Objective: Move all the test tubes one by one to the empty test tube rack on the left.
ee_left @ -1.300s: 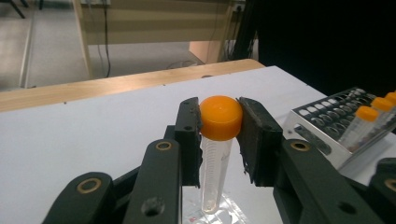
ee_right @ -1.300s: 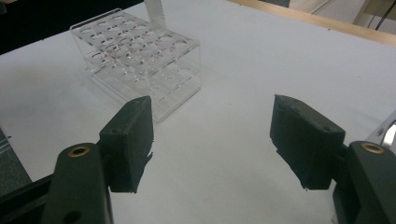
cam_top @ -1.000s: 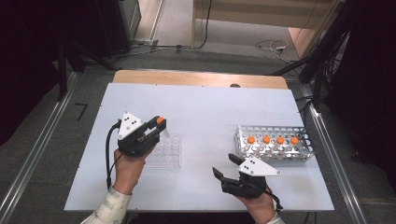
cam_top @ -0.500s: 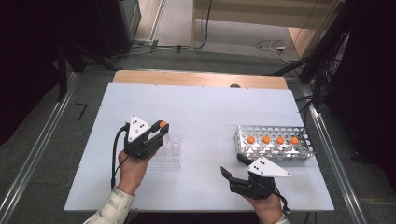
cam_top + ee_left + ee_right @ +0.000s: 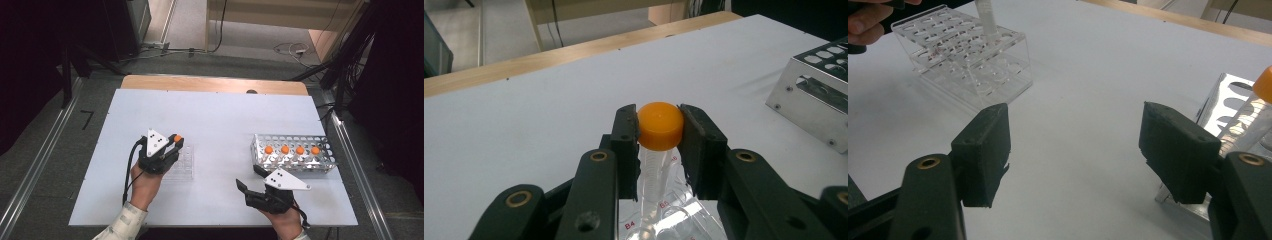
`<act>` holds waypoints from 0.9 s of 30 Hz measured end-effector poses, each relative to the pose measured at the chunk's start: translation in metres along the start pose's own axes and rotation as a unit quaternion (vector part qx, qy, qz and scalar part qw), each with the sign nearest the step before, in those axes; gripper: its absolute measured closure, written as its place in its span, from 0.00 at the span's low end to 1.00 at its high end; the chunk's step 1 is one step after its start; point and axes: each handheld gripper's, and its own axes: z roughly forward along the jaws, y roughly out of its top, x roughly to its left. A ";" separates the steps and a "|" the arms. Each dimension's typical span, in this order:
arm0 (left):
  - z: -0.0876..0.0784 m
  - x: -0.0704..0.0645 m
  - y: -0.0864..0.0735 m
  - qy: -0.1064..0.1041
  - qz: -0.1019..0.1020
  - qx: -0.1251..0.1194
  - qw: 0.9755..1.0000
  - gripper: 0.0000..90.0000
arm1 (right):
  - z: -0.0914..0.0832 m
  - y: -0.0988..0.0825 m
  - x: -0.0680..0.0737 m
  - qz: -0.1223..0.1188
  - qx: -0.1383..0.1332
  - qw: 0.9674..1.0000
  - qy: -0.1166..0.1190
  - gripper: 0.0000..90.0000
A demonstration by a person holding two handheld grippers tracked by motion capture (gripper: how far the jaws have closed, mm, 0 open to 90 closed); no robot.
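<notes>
1. Left tongs (image 5: 659, 132) clamped on orange-capped tube (image 5: 660, 126), upright over clear rack (image 5: 181, 162), left-near on table (image 5: 220, 115).
2. Right tongs (image 5: 1083, 150) apart, nothing between, near metal rack (image 5: 292, 156).

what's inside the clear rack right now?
One orange-capped tube, gripped at its cap by the left gripper, its lower end in the clear rack. Other holes look empty; the tube's tip is hidden.
</notes>
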 end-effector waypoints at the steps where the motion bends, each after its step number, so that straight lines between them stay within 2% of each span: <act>1: 0.001 0.000 -0.001 0.000 -0.001 0.002 1.000 0.77 | 0.000 0.000 0.000 0.000 0.000 1.000 0.000 0.30; 6: 0.005 0.000 -0.006 -0.003 -0.003 0.018 1.000 0.76 | 0.000 -0.001 -0.001 0.001 0.001 1.000 0.000 0.30; 11: 0.005 0.001 -0.007 -0.006 -0.009 0.016 1.000 0.75 | 0.001 -0.001 -0.001 0.001 0.001 1.000 0.000 0.30; 13: 0.005 0.001 -0.007 -0.012 -0.013 0.017 1.000 0.69 | 0.001 -0.001 -0.001 0.001 0.001 1.000 0.000 0.30; 17: 0.002 0.003 -0.006 -0.019 -0.024 0.009 0.999 0.64 | 0.001 -0.001 -0.001 0.001 0.001 1.000 0.000 0.30; 20: 0.000 0.004 -0.004 -0.022 -0.034 0.005 0.999 0.56 | 0.001 -0.001 -0.002 0.003 0.002 1.000 -0.001 0.30; 25: -0.005 0.005 -0.001 -0.021 -0.059 -0.001 0.998 0.34 | 0.000 -0.001 -0.003 0.005 0.002 1.000 -0.003 0.30; 27: -0.008 0.006 -0.001 -0.026 -0.067 -0.002 0.997 0.29 | 0.000 -0.002 -0.004 0.005 0.002 1.000 -0.003 0.30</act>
